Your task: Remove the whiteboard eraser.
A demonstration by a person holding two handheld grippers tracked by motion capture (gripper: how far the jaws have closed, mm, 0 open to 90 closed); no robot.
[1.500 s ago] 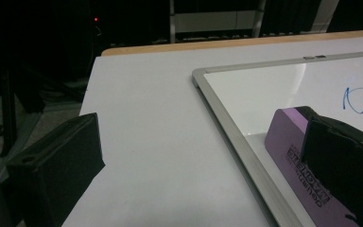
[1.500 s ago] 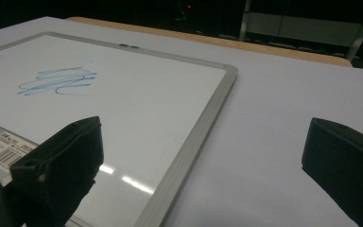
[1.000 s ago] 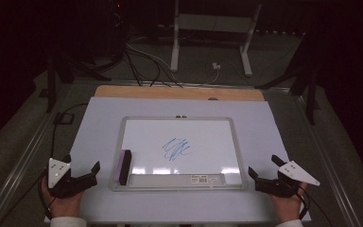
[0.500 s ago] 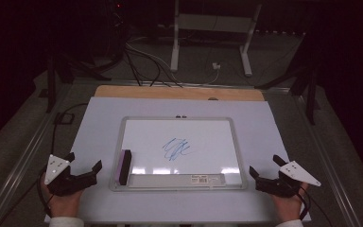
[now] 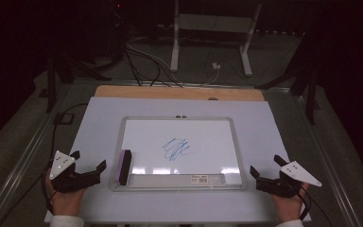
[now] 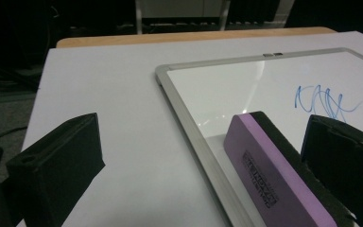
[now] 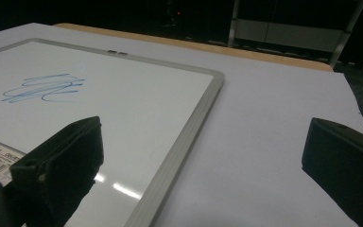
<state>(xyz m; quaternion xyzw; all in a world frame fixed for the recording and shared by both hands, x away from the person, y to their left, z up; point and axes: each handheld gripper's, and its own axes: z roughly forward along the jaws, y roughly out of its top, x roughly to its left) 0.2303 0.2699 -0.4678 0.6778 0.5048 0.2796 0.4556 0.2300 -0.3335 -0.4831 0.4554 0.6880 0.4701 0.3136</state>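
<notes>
Purple foam marks the eraser (image 5: 124, 167), which lies lengthwise on the left edge of the whiteboard (image 5: 137, 120), just inside its metal frame and well left of the blue scribble (image 5: 176, 149) at mid-board. The left gripper (image 5: 90, 165) rests on the white table (image 5: 99, 113) just beside the board, jaws spread wide and empty; in the left gripper view the eraser (image 6: 274, 175) sits close against the inner face of one jaw, with the other far off over bare table. A likely slip: closing from this offset would push the eraser sideways or catch the frame instead of straddling it. The right gripper (image 5: 264, 166) waits, also wide and empty, by the board's right edge; unbraced, the board might slide under wiping.
</notes>
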